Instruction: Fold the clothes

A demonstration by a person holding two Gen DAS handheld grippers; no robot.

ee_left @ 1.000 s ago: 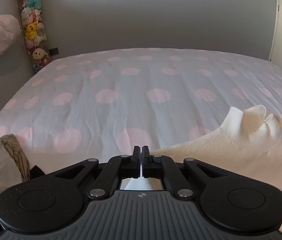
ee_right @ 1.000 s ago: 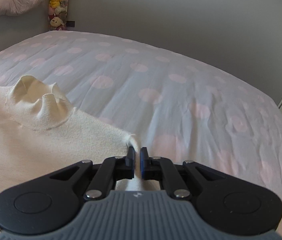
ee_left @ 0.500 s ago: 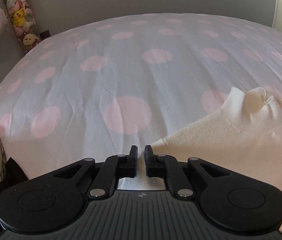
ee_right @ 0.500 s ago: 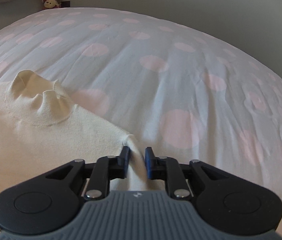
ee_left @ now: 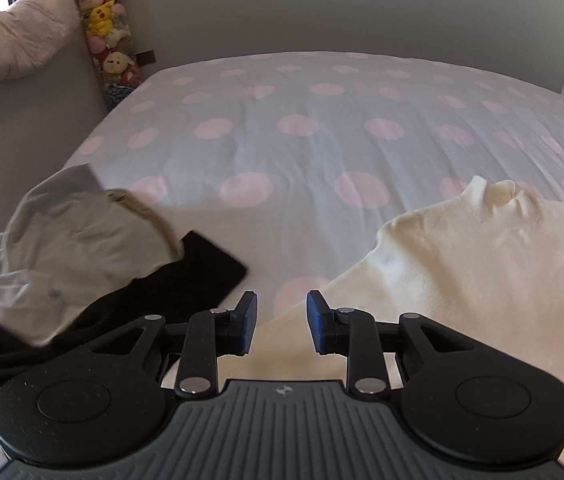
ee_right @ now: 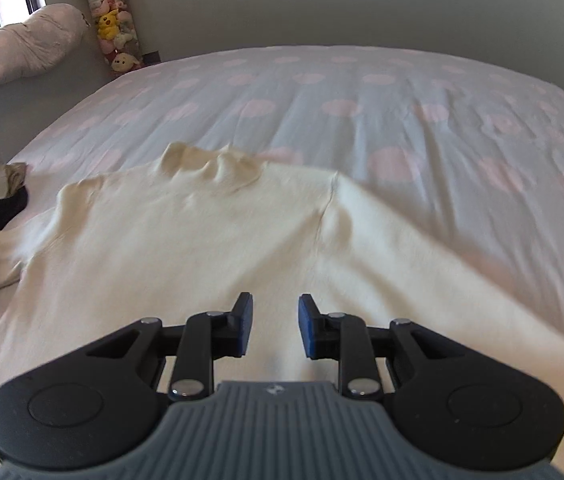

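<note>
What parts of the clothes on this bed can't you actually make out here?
- Cream sweater: its hem, right wrist view, hidden behind the right gripper.
- Its sleeves: left wrist view, cut off by the frame's right edge.
- Pile of clothes: left wrist view, motion-blurred and cut off at the left edge; the separate garments cannot be told apart.

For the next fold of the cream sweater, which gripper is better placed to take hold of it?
Probably the right gripper: it hangs over the middle of the cream sweater, jaws apart. The left gripper, jaws opening and empty, is over the sweater's edge, beside the dark garment.
</note>
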